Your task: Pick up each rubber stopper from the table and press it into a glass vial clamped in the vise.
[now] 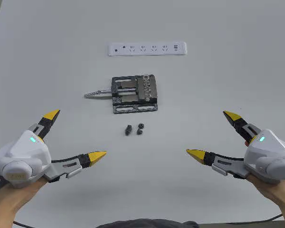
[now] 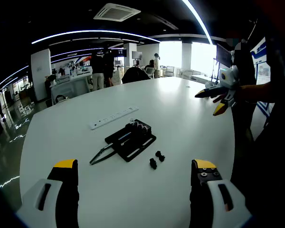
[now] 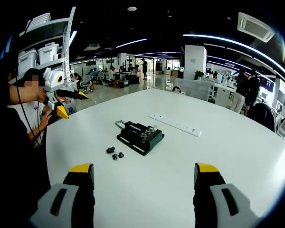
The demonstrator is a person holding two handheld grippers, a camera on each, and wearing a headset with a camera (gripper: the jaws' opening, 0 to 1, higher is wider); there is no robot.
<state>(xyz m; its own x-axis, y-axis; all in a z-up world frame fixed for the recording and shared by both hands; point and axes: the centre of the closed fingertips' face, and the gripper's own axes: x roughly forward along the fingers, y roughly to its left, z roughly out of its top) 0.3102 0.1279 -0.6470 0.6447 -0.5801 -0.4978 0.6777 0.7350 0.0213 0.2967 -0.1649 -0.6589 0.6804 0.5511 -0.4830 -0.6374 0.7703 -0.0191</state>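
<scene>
White worktop (image 1: pixel 204 71): stoppers (image 1: pixel 128 129) lay loose ahead of my left tool (image 1: pixel 76 134) and right tool (image 1: pixel 212 134), both agape; vials (image 1: pixel 145 85) apparently unstoppered.

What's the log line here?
left gripper open, empty | right gripper open, empty | two rubber stoppers on table before vise | glass vials clamped in vise

The white, yellow-tipped left tongs (image 1: pixel 78 133) and the matching right tongs (image 1: pixel 208 133) are held level and well apart, jaws spread wide, tips pointing forward.
</scene>
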